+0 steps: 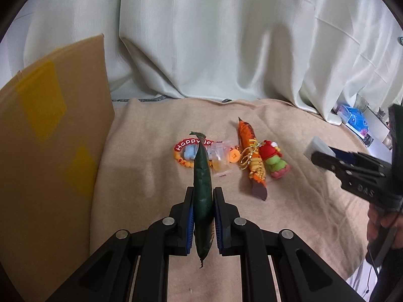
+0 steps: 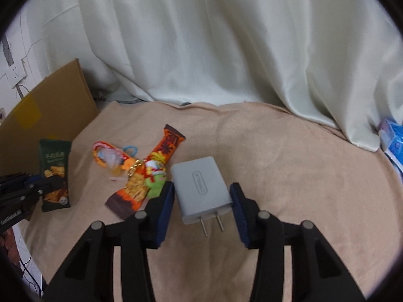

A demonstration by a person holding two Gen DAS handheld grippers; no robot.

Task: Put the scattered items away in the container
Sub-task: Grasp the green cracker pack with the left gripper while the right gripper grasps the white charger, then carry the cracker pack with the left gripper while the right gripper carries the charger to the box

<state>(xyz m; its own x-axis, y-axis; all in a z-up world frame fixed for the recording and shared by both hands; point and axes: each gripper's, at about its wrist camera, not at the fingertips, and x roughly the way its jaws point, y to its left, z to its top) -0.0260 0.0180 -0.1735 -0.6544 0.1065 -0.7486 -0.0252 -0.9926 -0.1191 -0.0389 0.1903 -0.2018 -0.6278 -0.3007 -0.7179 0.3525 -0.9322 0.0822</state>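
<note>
While the left hand-held gripper (image 1: 203, 207) pinches the green packet (image 1: 202, 191), hiding its middle, the right hand-held gripper (image 2: 202, 207) gapes around the charger (image 2: 201, 191).

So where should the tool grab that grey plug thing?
Grip the grey charger across its two long flat sides, around the middle of the body, coming down from above on the prong end. It lies flat on the beige blanket with its prongs pointing toward the right tool, whose pads already sit on either side without quite touching.

Black tool (image 2: 202, 211) with blue pads (image 2: 165, 214), silver screws, seemingly white lettering.
</note>
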